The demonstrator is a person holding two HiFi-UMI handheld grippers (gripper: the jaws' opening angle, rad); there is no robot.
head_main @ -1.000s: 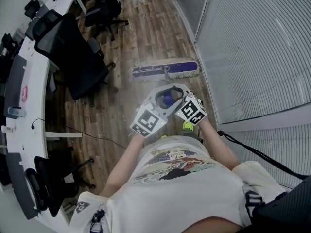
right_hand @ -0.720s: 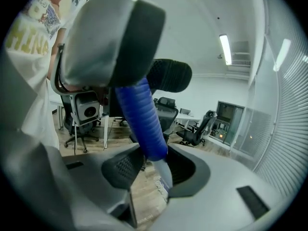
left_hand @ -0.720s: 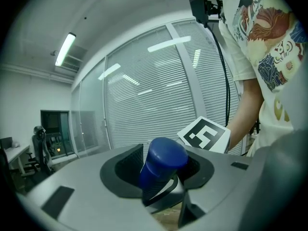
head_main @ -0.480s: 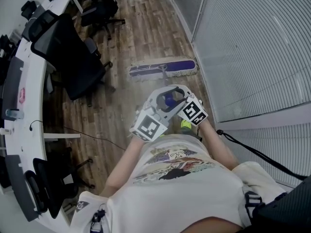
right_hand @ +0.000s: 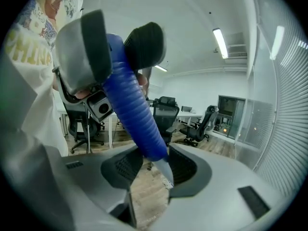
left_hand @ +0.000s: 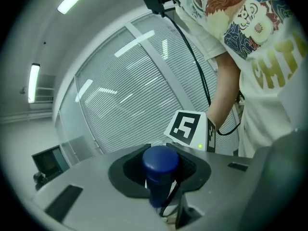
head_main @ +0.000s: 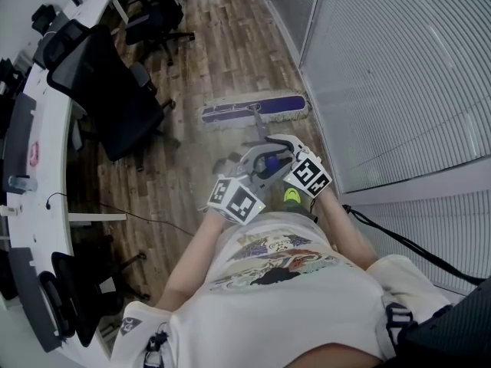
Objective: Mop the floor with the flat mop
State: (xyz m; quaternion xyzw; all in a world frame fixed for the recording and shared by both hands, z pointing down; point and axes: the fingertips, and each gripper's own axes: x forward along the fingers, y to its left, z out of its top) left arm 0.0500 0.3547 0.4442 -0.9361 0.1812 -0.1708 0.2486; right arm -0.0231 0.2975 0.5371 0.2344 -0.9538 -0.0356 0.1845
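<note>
Person wears a cream short-sleeved T-shirt [head_main: 285, 286] with a multicolour cartoon print, plus a yellow-green shoe [head_main: 292, 197]. Left gripper [head_main: 252, 162] and right gripper [head_main: 281, 144]: grey moulded shells, black pads, black-and-white square-marker cubes.

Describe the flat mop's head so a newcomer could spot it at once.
Start at the white blinds on the head view's right and look to the wooden floor at their foot. Crosswise there, right of the black office chair, lies the mop head: the only long flat purple pad with a pale fringe.
</note>
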